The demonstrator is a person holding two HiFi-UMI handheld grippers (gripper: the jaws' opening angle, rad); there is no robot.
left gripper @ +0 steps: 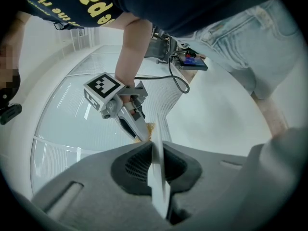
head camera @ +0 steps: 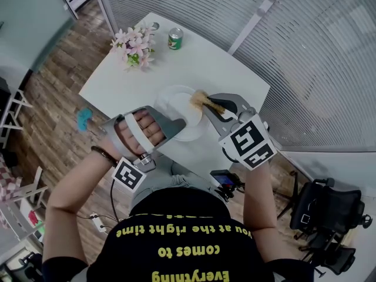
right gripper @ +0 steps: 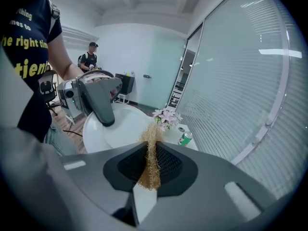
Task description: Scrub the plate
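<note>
I'm looking down on white table (head camera: 194,63). White plate (head camera: 176,106) is hanging raised over table's near edge, face angling toward my right side. Left gripper (head camera: 178,126) is clamping plate's near rim, jaws almost together, plate sitting edge-on between pads in left gripper view. Right gripper (head camera: 209,104) is pinching tan fibrous scrubber (head camera: 201,100), jaws narrowly apart around it, scrubber's free end reaching plate's rim. Pink flower bunch (head camera: 135,47) and green can (head camera: 175,39) are standing at table's far end.

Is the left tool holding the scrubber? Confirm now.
No: the left tool is shut on the rim of the white plate, while the straw-coloured scrubber sits clamped in the right tool.
</note>
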